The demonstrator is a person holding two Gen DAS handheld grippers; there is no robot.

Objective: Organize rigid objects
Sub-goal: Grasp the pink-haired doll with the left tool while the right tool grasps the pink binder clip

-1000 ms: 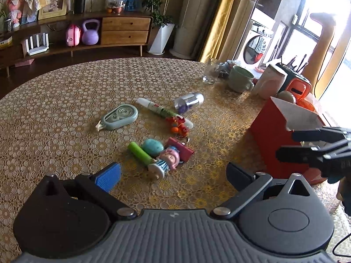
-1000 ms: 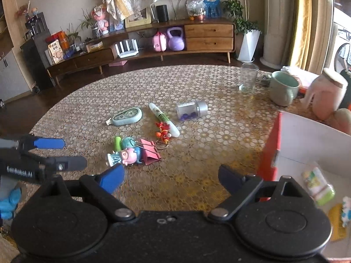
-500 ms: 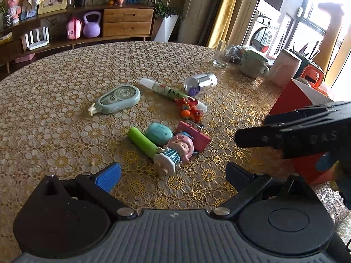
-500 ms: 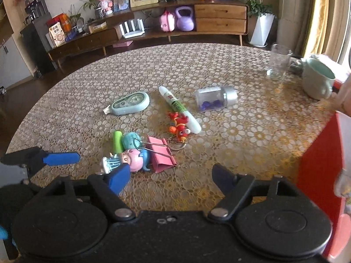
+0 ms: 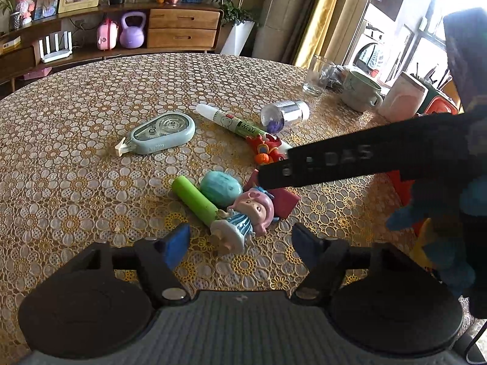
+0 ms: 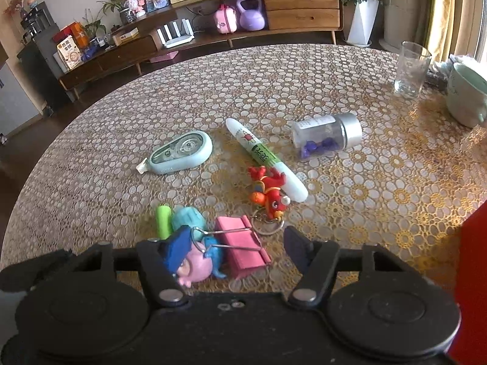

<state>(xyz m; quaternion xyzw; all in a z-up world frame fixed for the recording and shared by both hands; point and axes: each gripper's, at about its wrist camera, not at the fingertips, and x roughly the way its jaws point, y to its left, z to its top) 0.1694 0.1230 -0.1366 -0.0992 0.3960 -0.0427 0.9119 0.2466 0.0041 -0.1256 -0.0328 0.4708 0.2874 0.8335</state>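
A small doll (image 5: pixel 243 219) with a pink head lies on the table between the fingers of my left gripper (image 5: pixel 240 245). Its jaws are closing, and gaps still show on both sides of the doll. A pink binder clip (image 6: pixel 242 248) lies between the fingers of my right gripper (image 6: pixel 236 251), whose jaws are also closing without touching the clip. Its left pad overlaps the doll's head (image 6: pixel 194 269). In the left wrist view a right gripper finger (image 5: pixel 334 161) reaches across the clip (image 5: pixel 284 202). A green tube (image 5: pixel 194 197) and a teal egg-shaped piece (image 5: pixel 222 187) lie against the doll.
Farther back lie a correction tape (image 6: pixel 182 152), a glue pen (image 6: pixel 261 155), a red keychain figure (image 6: pixel 269 188) and a clear jar (image 6: pixel 327 137). A red box (image 6: pixel 471 273) stands at the right. A glass (image 6: pixel 411 70) and a mug (image 6: pixel 465 97) stand at the back right.
Both grippers came down toward the pile and their jaws narrowed. The right gripper moved in from the right, from the red box to over the binder clip.
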